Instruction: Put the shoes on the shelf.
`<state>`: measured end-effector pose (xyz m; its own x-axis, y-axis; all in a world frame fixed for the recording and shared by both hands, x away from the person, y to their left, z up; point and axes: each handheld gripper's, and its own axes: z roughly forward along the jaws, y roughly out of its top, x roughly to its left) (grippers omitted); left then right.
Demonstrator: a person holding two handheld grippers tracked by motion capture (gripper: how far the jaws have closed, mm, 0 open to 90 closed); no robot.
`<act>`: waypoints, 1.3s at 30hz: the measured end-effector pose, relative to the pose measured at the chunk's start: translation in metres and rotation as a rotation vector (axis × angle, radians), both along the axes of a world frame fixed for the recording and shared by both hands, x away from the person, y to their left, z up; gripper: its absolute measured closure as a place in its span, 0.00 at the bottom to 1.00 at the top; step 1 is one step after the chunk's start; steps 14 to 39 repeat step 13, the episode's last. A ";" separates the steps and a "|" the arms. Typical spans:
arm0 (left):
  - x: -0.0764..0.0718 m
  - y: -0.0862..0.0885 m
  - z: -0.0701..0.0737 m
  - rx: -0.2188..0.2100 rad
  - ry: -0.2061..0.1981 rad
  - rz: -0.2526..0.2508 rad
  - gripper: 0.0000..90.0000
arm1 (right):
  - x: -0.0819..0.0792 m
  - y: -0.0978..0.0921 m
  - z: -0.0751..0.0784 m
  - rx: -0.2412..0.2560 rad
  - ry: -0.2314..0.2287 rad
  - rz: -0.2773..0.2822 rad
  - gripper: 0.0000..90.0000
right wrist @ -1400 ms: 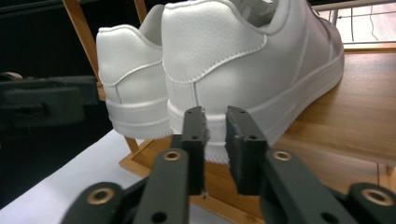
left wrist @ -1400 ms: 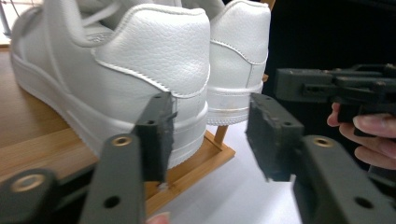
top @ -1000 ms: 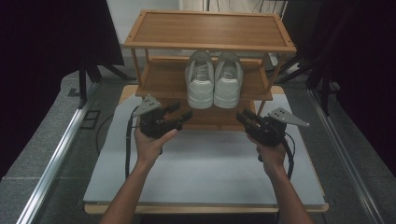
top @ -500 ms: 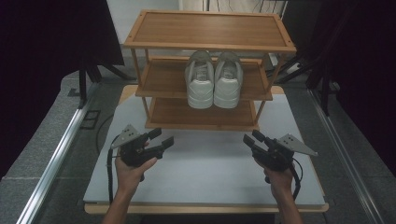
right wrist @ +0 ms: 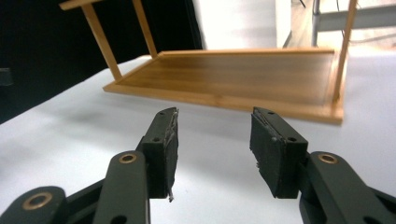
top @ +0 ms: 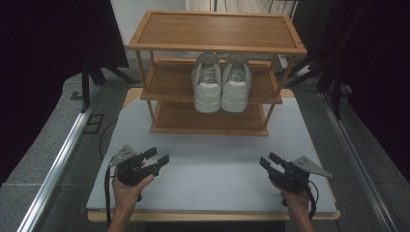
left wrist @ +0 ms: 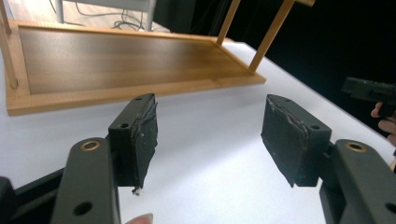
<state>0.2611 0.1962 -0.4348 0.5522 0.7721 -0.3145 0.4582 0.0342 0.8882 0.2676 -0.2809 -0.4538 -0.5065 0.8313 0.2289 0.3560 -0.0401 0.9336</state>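
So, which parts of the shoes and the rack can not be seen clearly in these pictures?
- White shoes, high view: their front ends, hidden under the top shelf.
- Bottom shelf, high view: its rear part, covered by the middle shelf.
- Rack, left gripper view: upper shelves cut off by the top edge; only the bottom shelf and legs appear.
- Right gripper view: the same.

White sneakers (top: 221, 82) paired side by side, upright, on middle shelf of wooden rack (top: 212, 29), heels facing front
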 end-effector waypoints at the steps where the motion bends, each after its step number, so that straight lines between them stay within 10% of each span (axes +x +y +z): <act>1: 0.000 0.002 0.000 -0.013 -0.001 0.001 0.40 | 0.001 -0.001 -0.002 0.004 0.005 -0.003 0.57; 39: 0.001 0.004 0.001 -0.057 0.002 0.000 0.40 | 0.000 -0.008 0.003 0.040 -0.004 -0.031 0.52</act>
